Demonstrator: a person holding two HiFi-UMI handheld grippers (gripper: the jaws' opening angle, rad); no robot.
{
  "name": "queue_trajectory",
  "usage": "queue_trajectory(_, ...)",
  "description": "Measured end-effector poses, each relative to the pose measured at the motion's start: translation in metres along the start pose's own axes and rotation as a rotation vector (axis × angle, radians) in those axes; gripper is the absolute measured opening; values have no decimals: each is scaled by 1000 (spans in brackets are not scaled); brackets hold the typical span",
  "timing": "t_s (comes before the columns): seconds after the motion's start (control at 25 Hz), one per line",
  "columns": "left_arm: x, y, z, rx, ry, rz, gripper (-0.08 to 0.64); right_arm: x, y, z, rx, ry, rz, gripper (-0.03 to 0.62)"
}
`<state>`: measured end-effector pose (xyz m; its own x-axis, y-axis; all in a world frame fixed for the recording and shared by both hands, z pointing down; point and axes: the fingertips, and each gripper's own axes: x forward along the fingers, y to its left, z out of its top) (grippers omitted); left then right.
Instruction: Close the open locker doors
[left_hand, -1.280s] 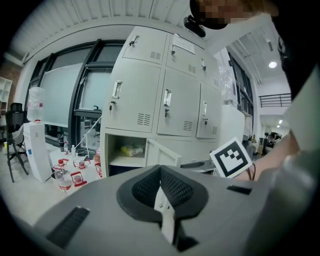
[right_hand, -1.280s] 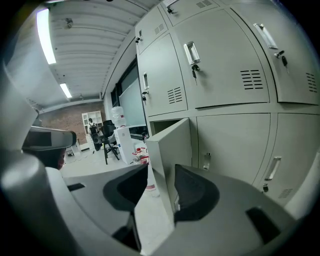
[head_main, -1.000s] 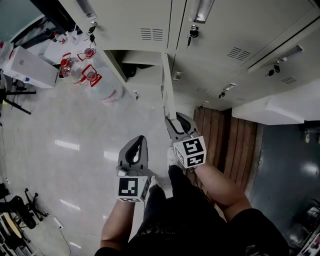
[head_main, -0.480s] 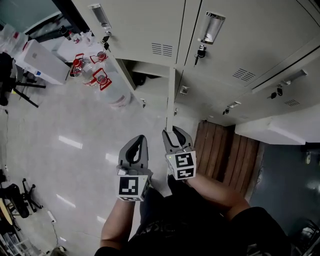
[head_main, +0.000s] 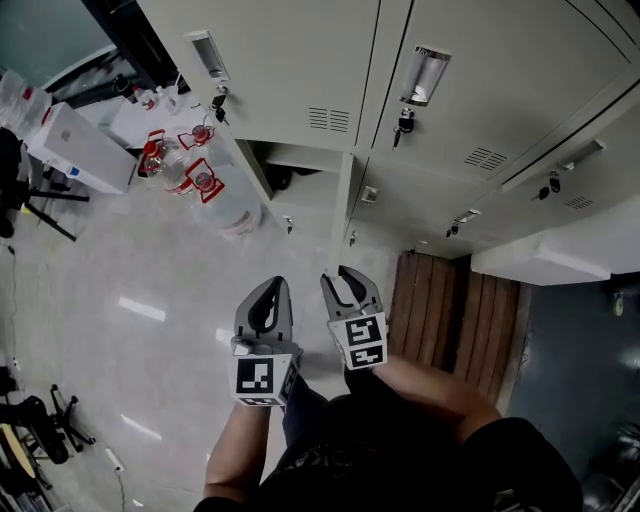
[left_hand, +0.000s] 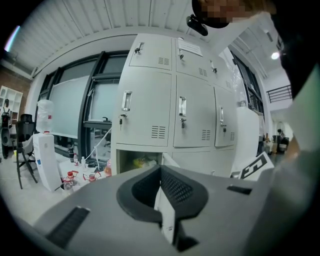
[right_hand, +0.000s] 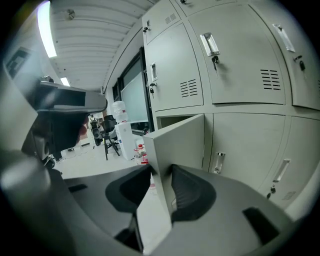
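Beige locker door (right_hand: 180, 137) edge clamped in right tongs (head_main: 338, 278); left tongs (head_main: 271, 284) clenched, empty, just beside

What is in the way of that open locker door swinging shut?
Nothing visible. The right gripper's jaws clasp the locker door's free edge, and nothing shows between the door and its opening. The bottles stand off to the left of the locker.

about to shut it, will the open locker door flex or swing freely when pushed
Likely stiff: the open locker door looks like a flat metal panel with a folded edge. Held at its free edge by the right gripper, it should swing easily, perhaps slamming if shoved.
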<state>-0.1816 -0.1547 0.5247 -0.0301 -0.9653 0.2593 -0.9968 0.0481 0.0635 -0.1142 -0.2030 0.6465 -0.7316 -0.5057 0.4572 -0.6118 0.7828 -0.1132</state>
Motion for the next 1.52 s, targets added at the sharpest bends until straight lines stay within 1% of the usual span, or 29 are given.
queue_trajectory(0.16, -1, 21, -7, -9, 16, -40, 5, 9, 8, 3, 20, -4, -48, 130)
queue_trajectory(0.32, -7, 41, -7, 10, 24, -93, 5, 23, 20, 11, 38, -3, -92, 134)
queue_trajectory(0.56, -22, 78, -13, 13, 38, -138, 5, 51, 44, 22, 40, -3, -136, 137)
queue_trajectory(0.76, -30, 108, -17, 6, 41, -160, 5, 73, 58, 34, 45, -12, -163, 143)
queue_trajectory(1.28, -33, 165, -22, 37, 46, -187, 5, 130, 79, 63, 2, -51, -186, 126)
queue_trajectory(1.4, -35, 176, -24, 46, 53, -193, 5, 144, 82, 71, -10, -64, -181, 130)
queue_trajectory(1.52, -36, 186, -24, 52, 56, -199, 5, 158, 83, 81, -34, -75, -170, 155)
